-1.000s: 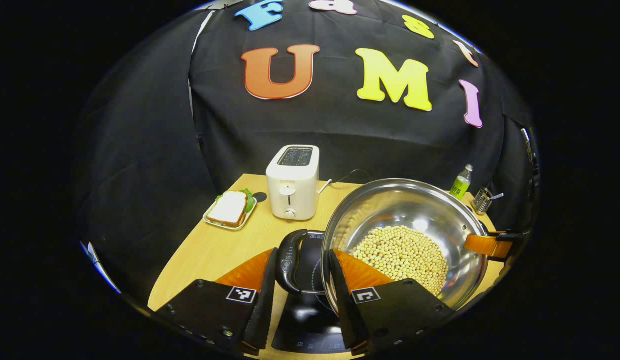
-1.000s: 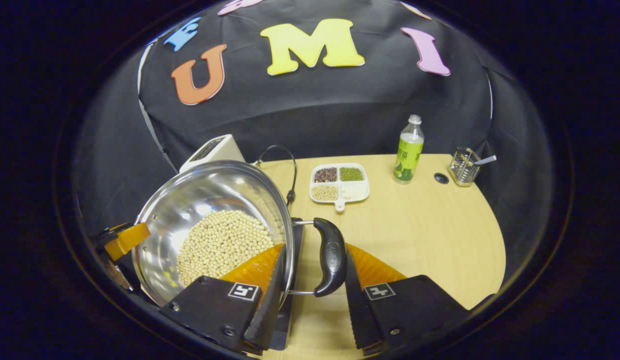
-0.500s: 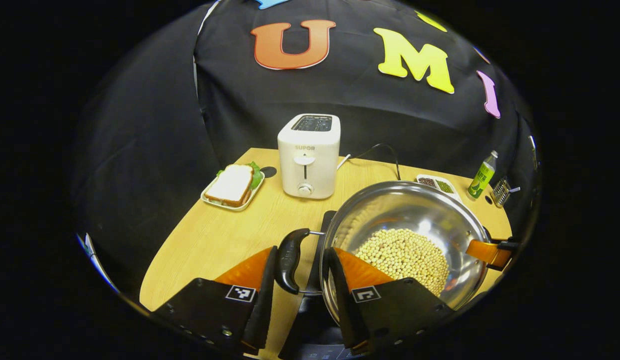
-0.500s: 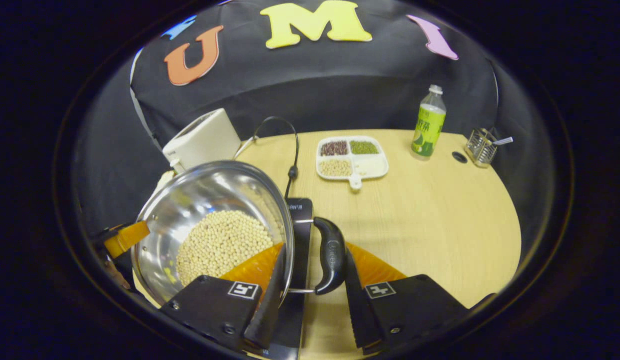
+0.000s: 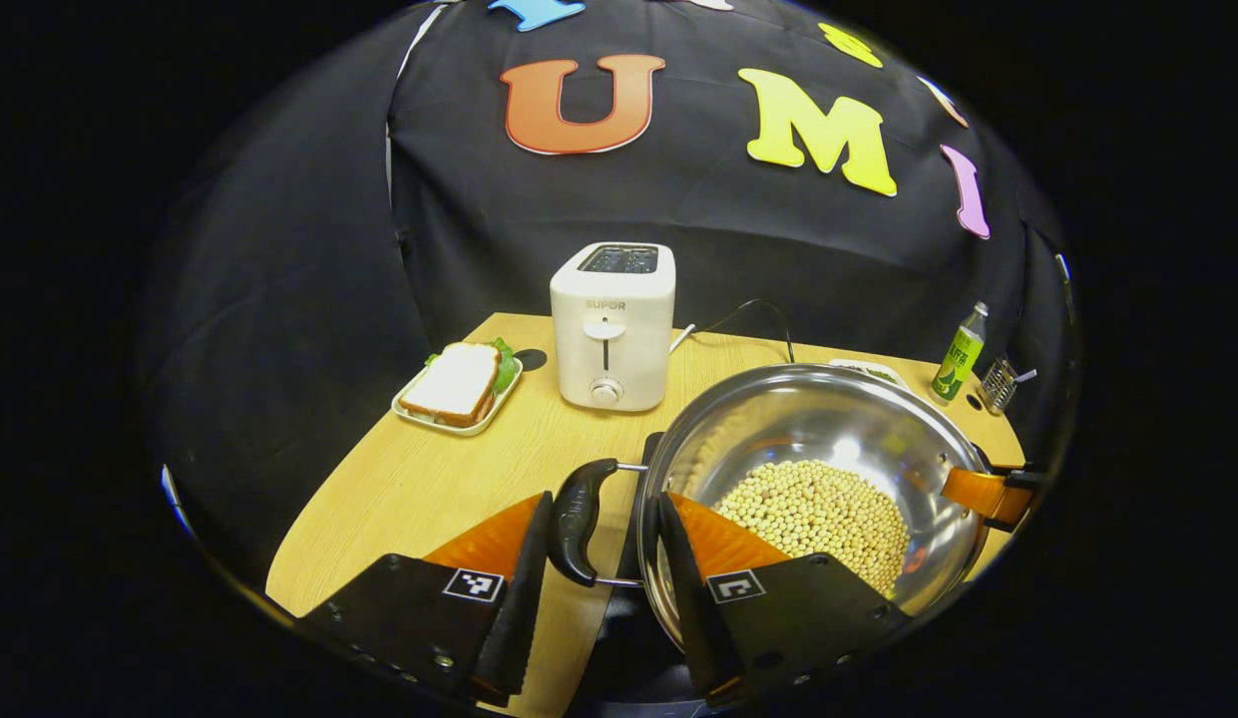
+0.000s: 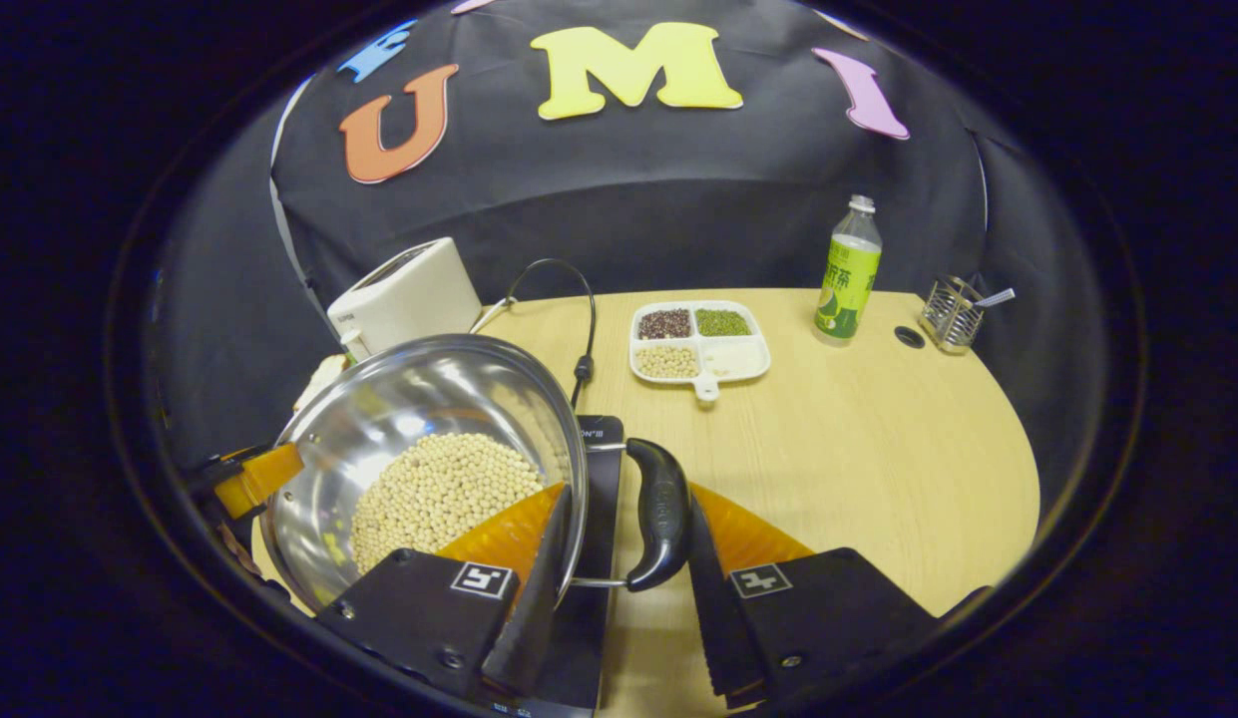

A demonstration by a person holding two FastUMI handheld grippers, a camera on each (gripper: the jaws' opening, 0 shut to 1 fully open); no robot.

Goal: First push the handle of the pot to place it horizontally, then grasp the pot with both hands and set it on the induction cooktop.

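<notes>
Both grippers, left (image 5: 601,588) and right (image 6: 619,598), clamp the bean-filled steel pot's (image 5: 813,479) black side handles, black induction cooktop (image 6: 601,469) directly beneath at 6 o'clock.

A shiny steel pot (image 5: 828,439) of pale beans, black side handles level, sits above the black induction cooktop (image 6: 601,469).

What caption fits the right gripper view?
Right gripper straddling the handle of the bean-filled pot above the induction cooktop.
</notes>
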